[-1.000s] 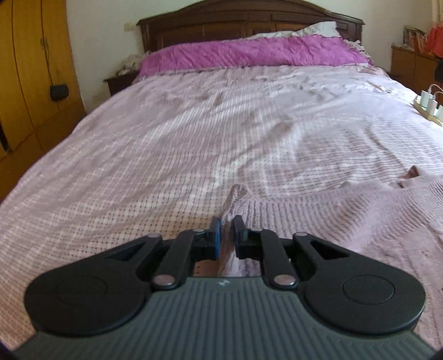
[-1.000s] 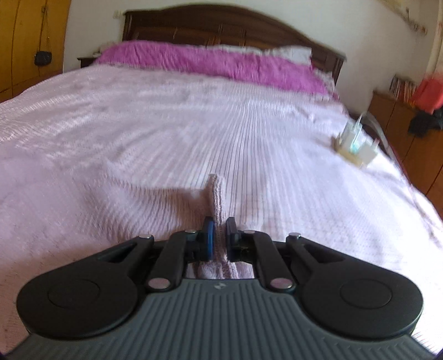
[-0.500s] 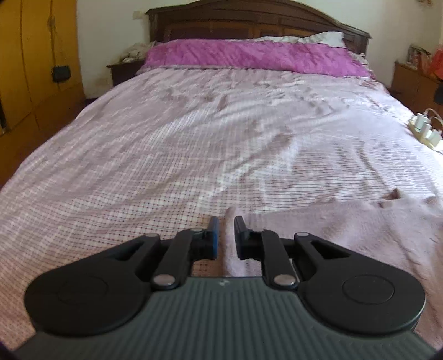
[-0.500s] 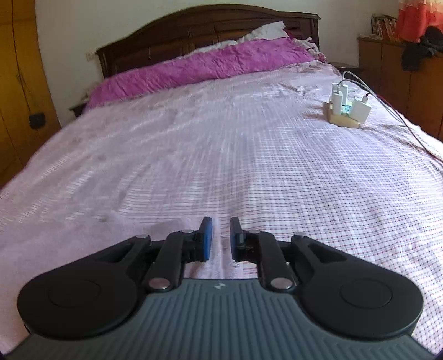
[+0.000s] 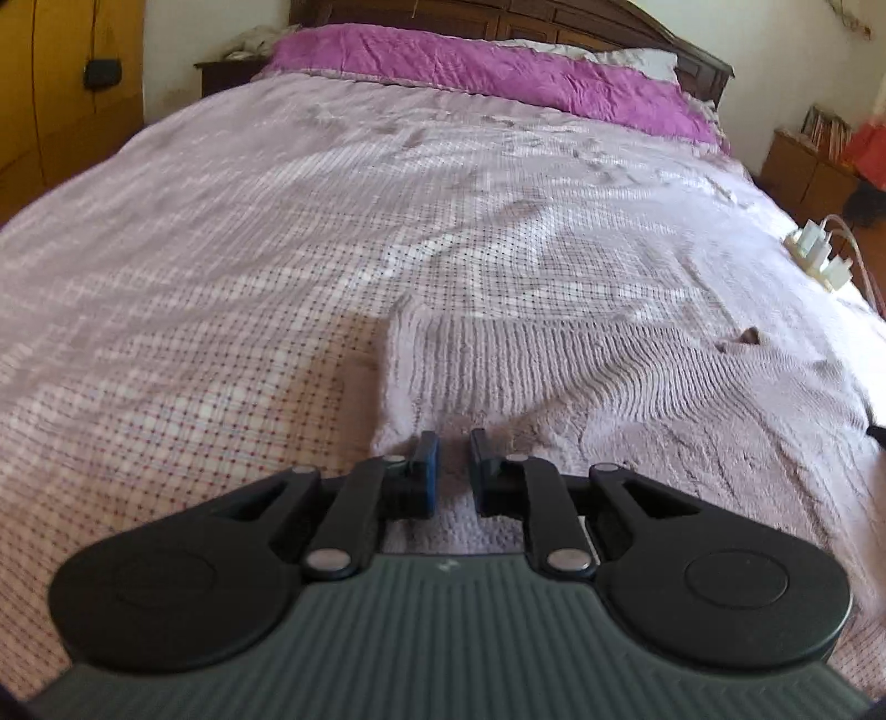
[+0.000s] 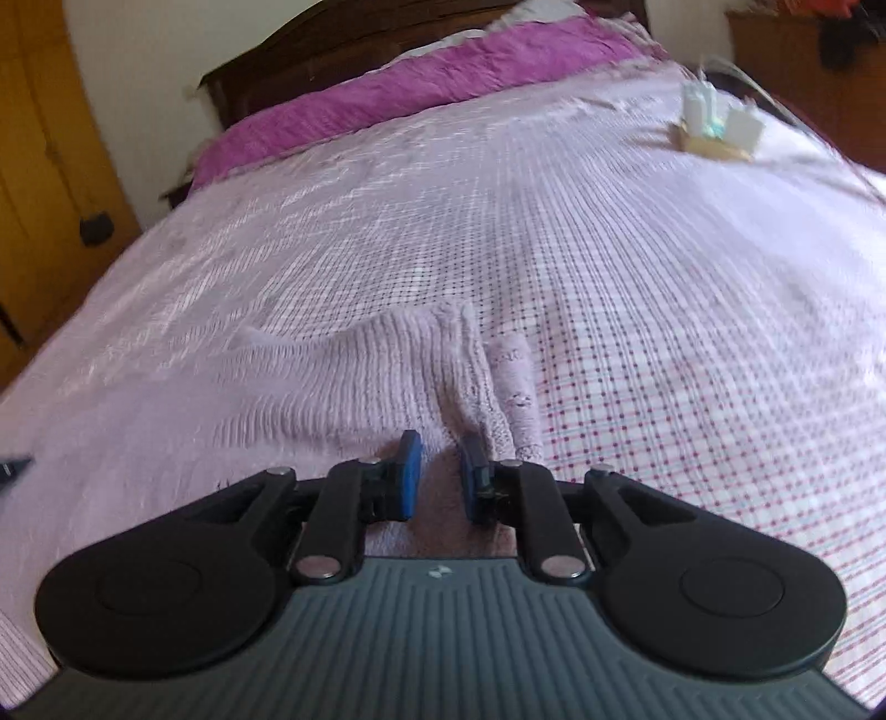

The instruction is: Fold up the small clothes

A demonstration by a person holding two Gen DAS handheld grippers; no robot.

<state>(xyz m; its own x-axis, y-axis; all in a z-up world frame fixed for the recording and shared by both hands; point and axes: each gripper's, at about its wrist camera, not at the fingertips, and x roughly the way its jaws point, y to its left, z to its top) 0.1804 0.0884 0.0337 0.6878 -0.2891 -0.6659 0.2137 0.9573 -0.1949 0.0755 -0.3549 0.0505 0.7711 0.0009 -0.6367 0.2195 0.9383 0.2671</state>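
A pale pink knitted garment (image 5: 581, 376) lies spread on the checked bedsheet (image 5: 249, 232). My left gripper (image 5: 448, 443) sits at its near left corner. The pads stand a narrow gap apart with knit fabric filling it, and the lifted edge casts a shadow on the sheet. In the right wrist view the same garment (image 6: 332, 387) stretches off to the left. A bunched ridge at its right edge runs straight into my right gripper (image 6: 440, 443), whose blue pads are pinched on that fabric.
A magenta pillow (image 5: 470, 61) and a dark wooden headboard (image 6: 332, 39) close the far end of the bed. A power strip with white chargers (image 6: 714, 127) lies on the bed's right side. Yellow wardrobe doors (image 5: 55, 83) stand left, a wooden cabinet (image 5: 803, 160) right.
Both views have rolled and shifted across the bed. The garment now lies directly ahead of each gripper, with its right edge bunched into the right jaws, which half a second ago stood beside it.
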